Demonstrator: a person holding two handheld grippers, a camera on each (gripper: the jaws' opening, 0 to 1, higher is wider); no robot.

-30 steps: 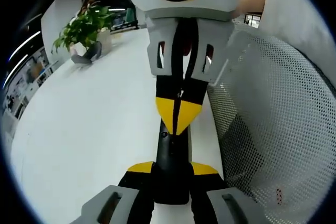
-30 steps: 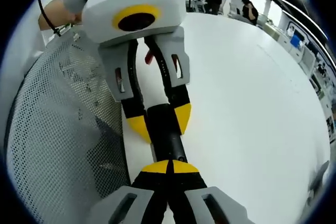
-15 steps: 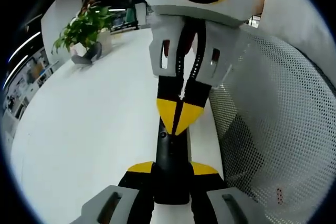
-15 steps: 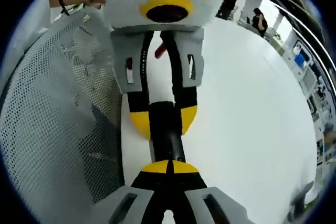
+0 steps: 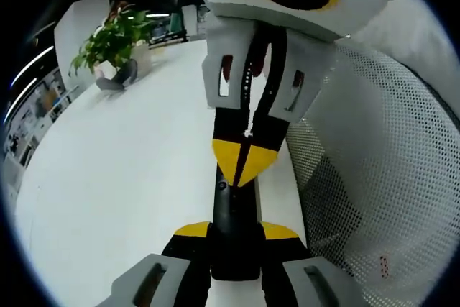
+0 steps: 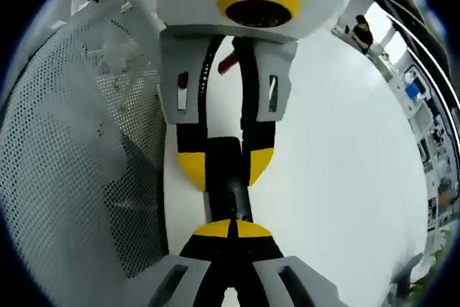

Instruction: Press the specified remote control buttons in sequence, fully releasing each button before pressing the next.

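At the bottom centre of the left gripper view, the left gripper [image 5: 236, 231] clamps the black remote [image 5: 234, 226] on the white table [image 5: 108, 177]. The right gripper [image 5: 243, 160], jaws closed together, touches its far end. A potted plant [image 5: 113, 41] sits upper left, a mesh chair [image 5: 374, 177] right

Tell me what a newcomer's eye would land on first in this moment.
The black remote, clamped between the left gripper's yellow-tipped jaws at the white table's edge. Facing it, the right gripper bears its shut yellow tips down on the remote's far end. A white mesh chair back rises beside them, and a potted plant stands far across the table.
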